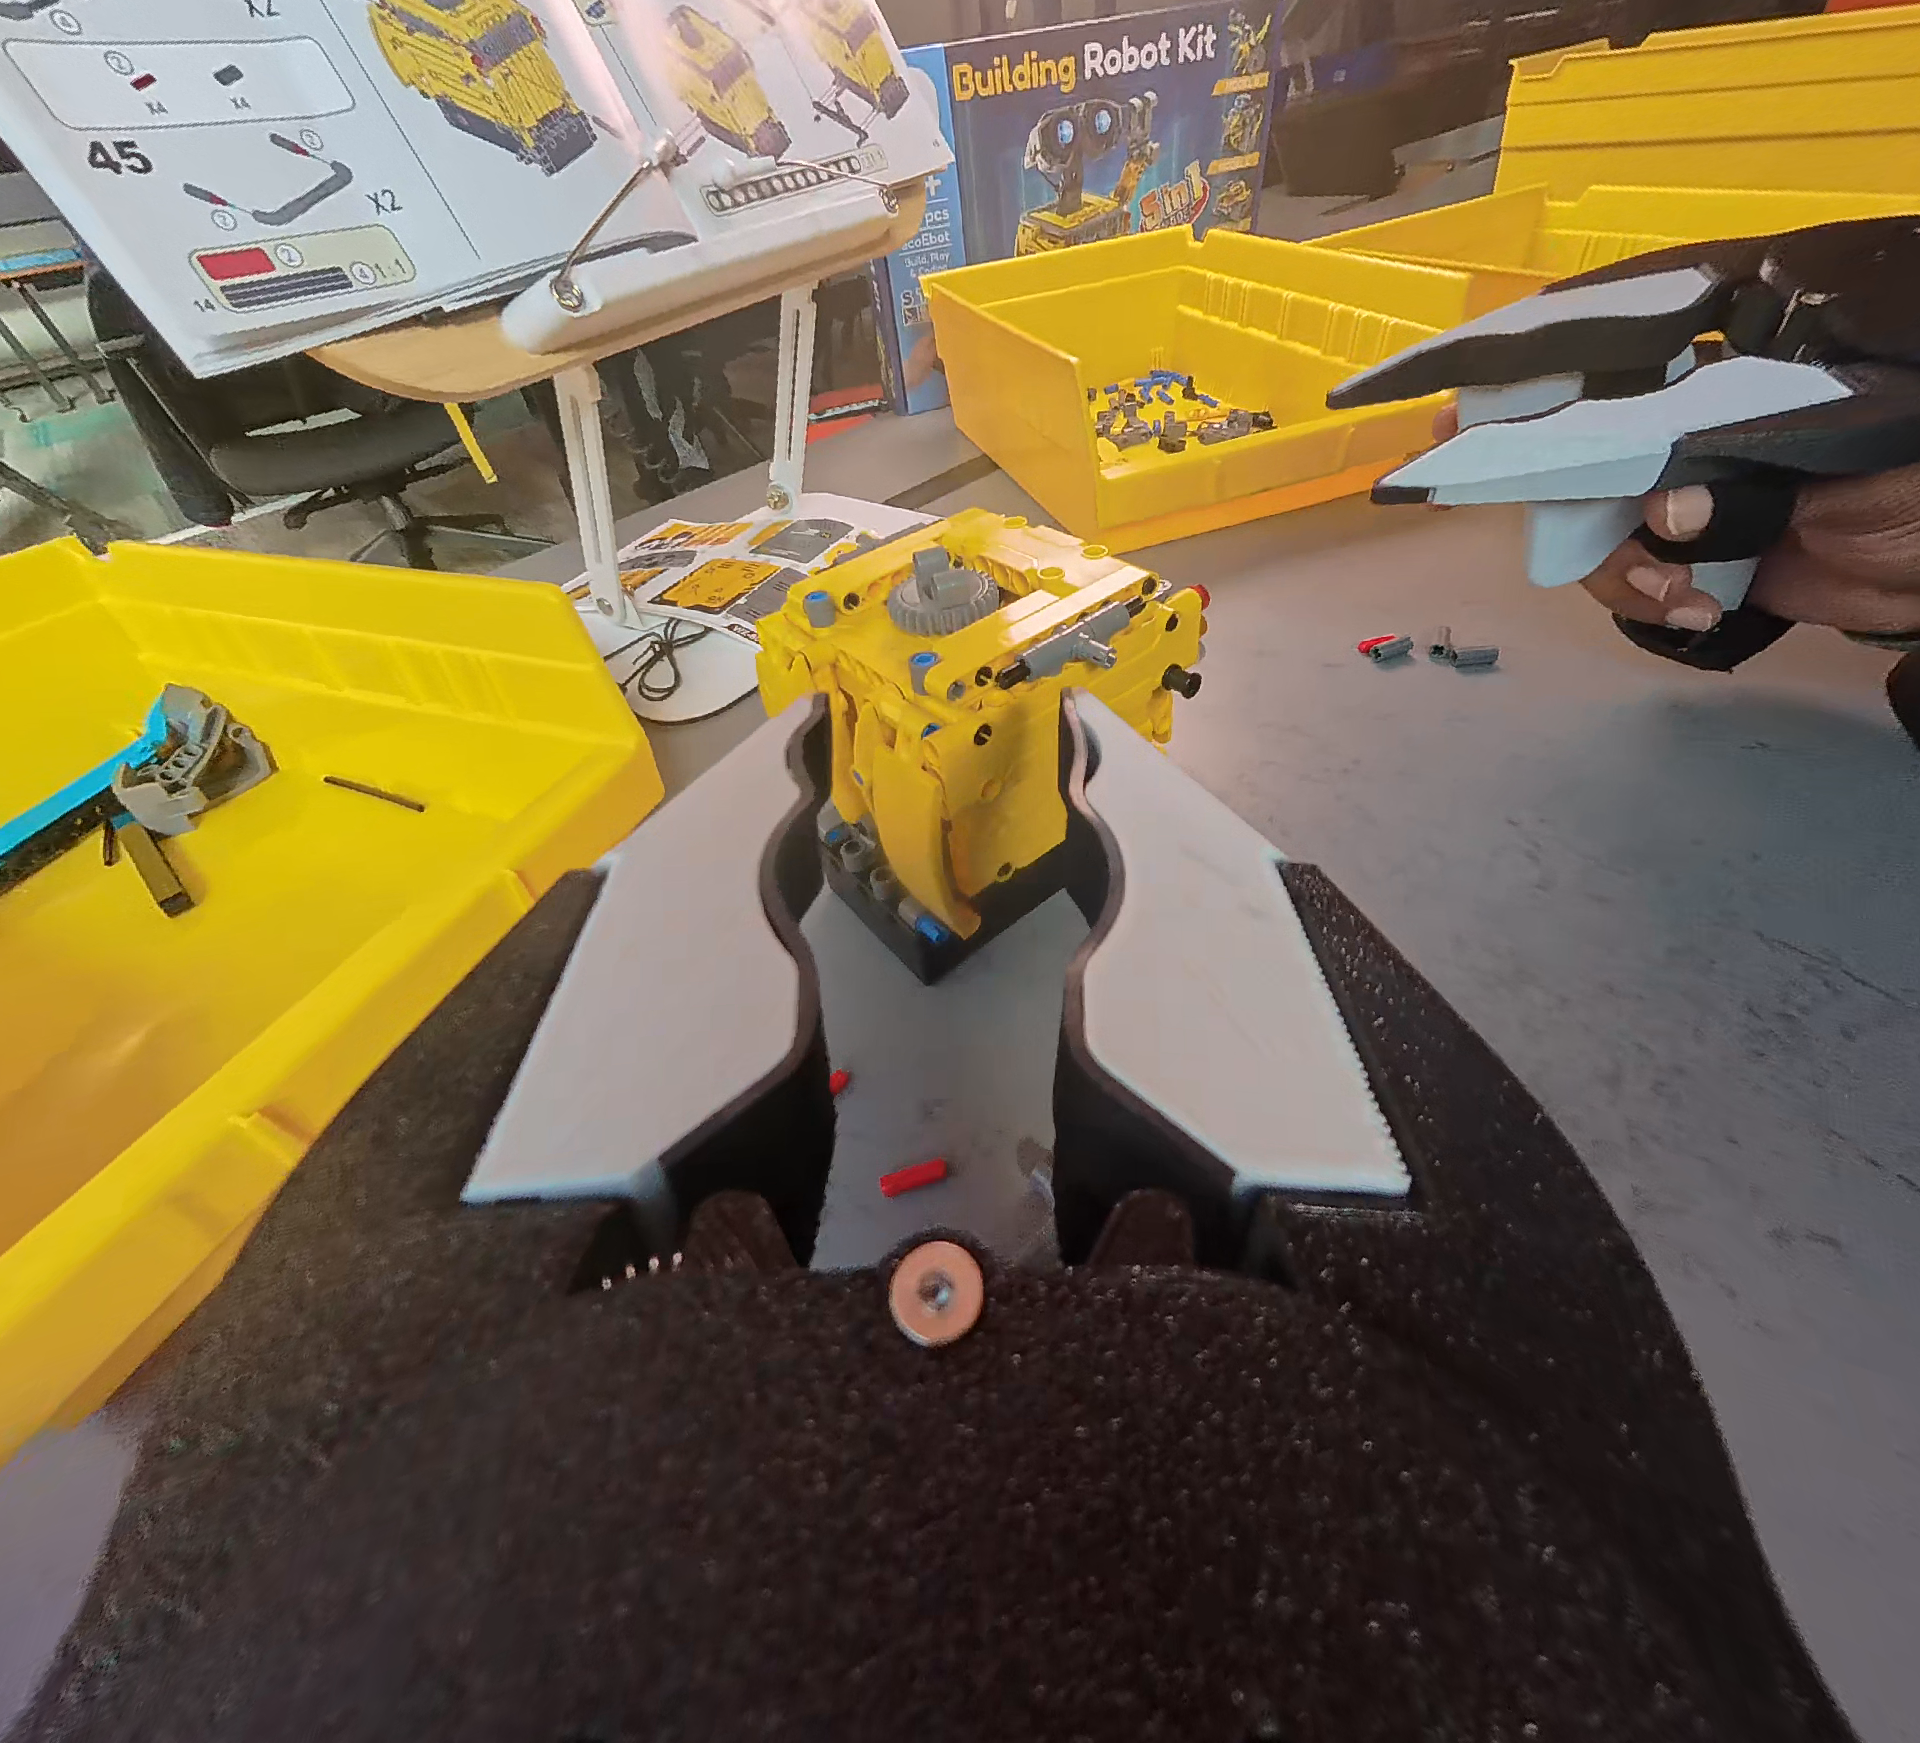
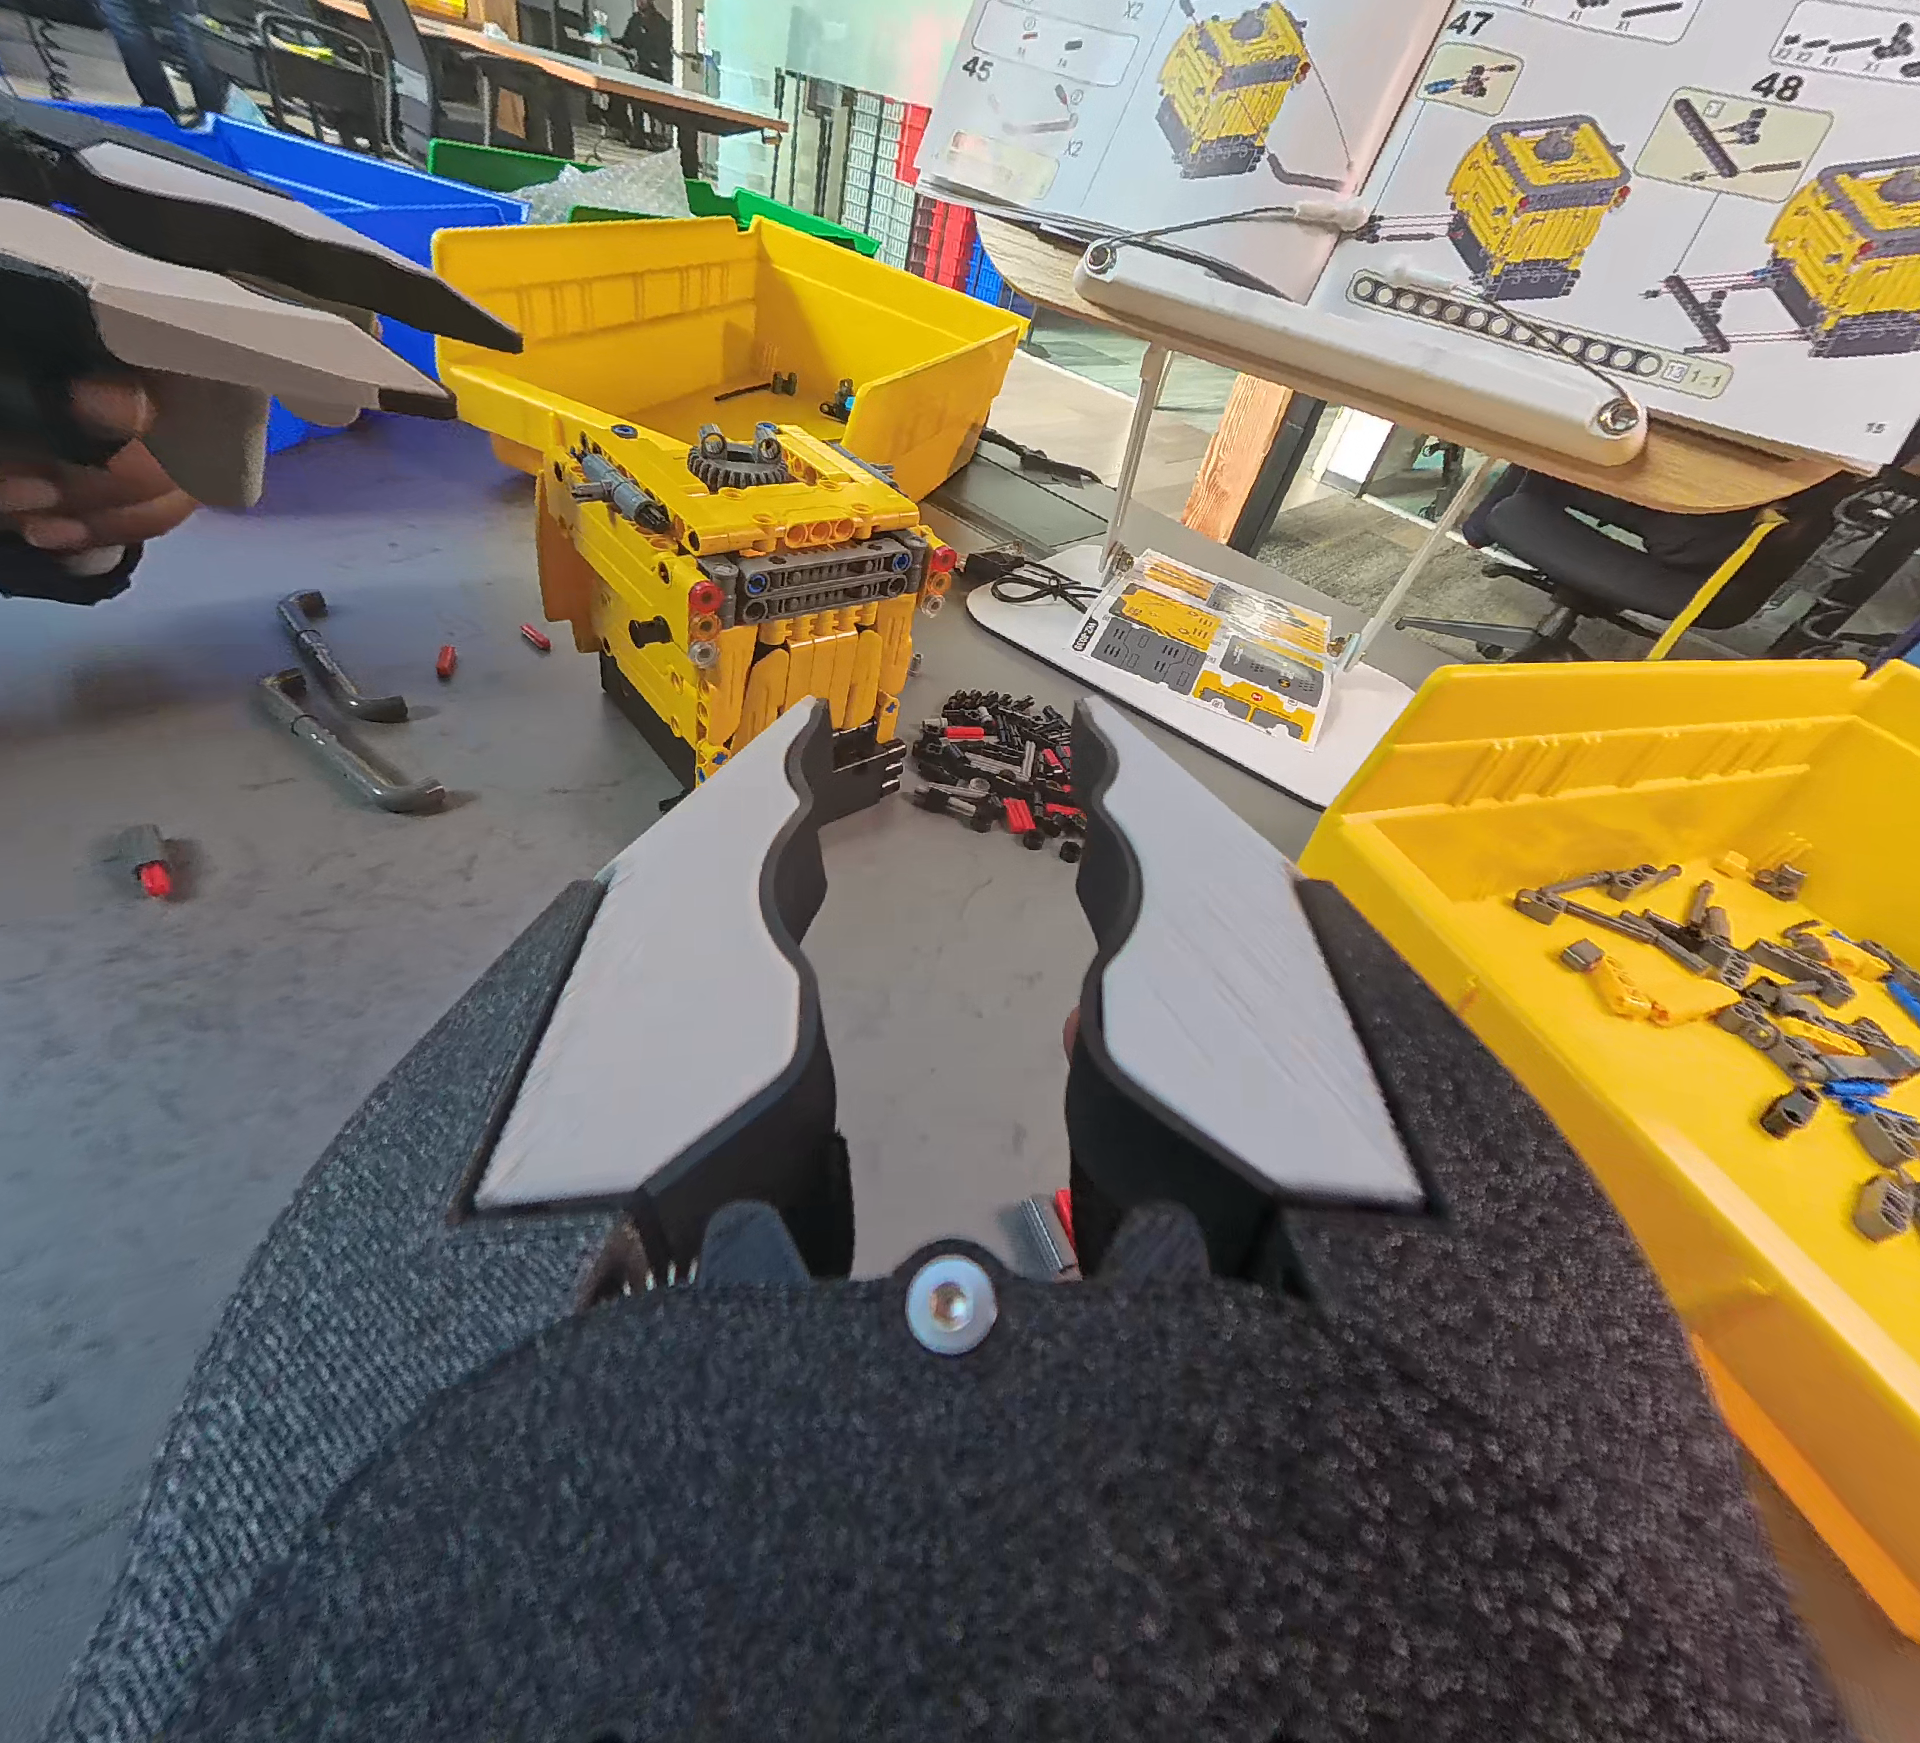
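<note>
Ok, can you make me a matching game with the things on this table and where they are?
Things:
1. yellow block model
2. black and red pin pile
3. two bent grey bars
4. booklet

Places:
A. clipped on the stand
B. on the table beside the model's base
C. between the left gripper's fingers
D. flat on the table under the left gripper

Pairs: 1-C, 2-B, 3-D, 4-A

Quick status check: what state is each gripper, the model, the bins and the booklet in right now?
left gripper: open, fingers either side of the model
right gripper: open, empty
yellow block model: upright on the table
yellow bin: open, loose parts inside
instruction booklet: open, clipped on its stand
</note>
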The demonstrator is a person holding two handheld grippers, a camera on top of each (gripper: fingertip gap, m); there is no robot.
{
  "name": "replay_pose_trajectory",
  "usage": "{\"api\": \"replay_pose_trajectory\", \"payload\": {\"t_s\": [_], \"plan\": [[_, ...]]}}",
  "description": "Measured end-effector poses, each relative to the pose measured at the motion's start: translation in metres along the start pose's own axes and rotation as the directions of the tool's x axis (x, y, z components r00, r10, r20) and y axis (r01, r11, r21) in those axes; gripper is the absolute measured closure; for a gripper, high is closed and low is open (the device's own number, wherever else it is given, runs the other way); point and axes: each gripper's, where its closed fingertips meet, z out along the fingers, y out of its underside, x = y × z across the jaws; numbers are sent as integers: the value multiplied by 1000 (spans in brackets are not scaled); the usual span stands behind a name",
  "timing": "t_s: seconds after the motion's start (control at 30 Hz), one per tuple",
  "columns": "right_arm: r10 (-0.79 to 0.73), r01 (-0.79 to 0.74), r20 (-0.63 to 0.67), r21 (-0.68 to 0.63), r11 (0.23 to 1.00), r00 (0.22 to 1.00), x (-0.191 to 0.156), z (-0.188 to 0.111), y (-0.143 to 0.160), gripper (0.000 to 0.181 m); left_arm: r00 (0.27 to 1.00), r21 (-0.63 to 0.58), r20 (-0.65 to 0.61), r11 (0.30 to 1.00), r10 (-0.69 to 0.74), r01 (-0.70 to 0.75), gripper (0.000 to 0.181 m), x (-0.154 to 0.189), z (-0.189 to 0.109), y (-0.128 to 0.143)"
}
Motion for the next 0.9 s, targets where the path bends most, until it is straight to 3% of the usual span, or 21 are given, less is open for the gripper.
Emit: {"api": "replay_pose_trajectory", "payload": {"t_s": [0.23,0.47,0.6,0.9], "plan": [[21,-21,19,-4,1000,1000,-1,2,3,138,1000,16,-14,1000,5,-5,142,1,-5,-6],[7,-7,15,19,1000,1000,3,-2,-2,146,992,-11,-111,998,57,-59,153,16,-4,0],[-6,5,28,30,1000,1000,0,-3,-5,150,968,-80,-231,989,103,-124,150,24,-10,12],[-96,96,123,3,995,988,-27,1,3,158,873,-300,-488,941,-8,-159,155,49,-42,59]]}}
